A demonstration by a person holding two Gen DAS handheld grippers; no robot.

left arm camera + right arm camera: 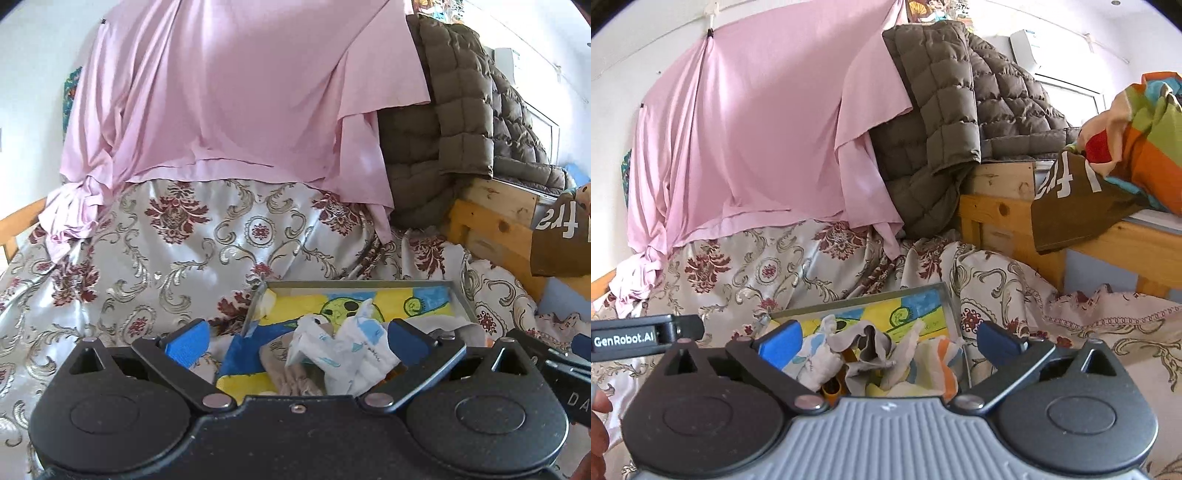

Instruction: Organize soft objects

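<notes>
A shallow metal tray [460,297] lined with a yellow, blue and green drawing is seen resting on a floral satin bedspread [155,240], and a small heap of soft cloths [343,350] is gathered in it toward its near end. In the left wrist view the heap is made up of a white cloth with pale blue marks and a beige piece at about 7 o'clock from it. The left gripper [297,338] is held with its jaws spread wide; nothing is pressed by its blue pads, and the heap is seen between and beyond them. In the right wrist view the same cloths [871,354] are seen in the tray [947,295], a grey piece in the middle, a white one at 9 o'clock of it and an orange-striped one at 3 o'clock. The right gripper [888,338] is likewise held wide apart, with nothing clamped. At 12 o'clock a pink sheet [757,140] is hung from the wall, and a quilted brown jacket [953,122] is draped over a wooden frame [997,206] at 2 o'clock. A brown garment with white letters [1071,206] is hung over that frame at 3 o'clock.
</notes>
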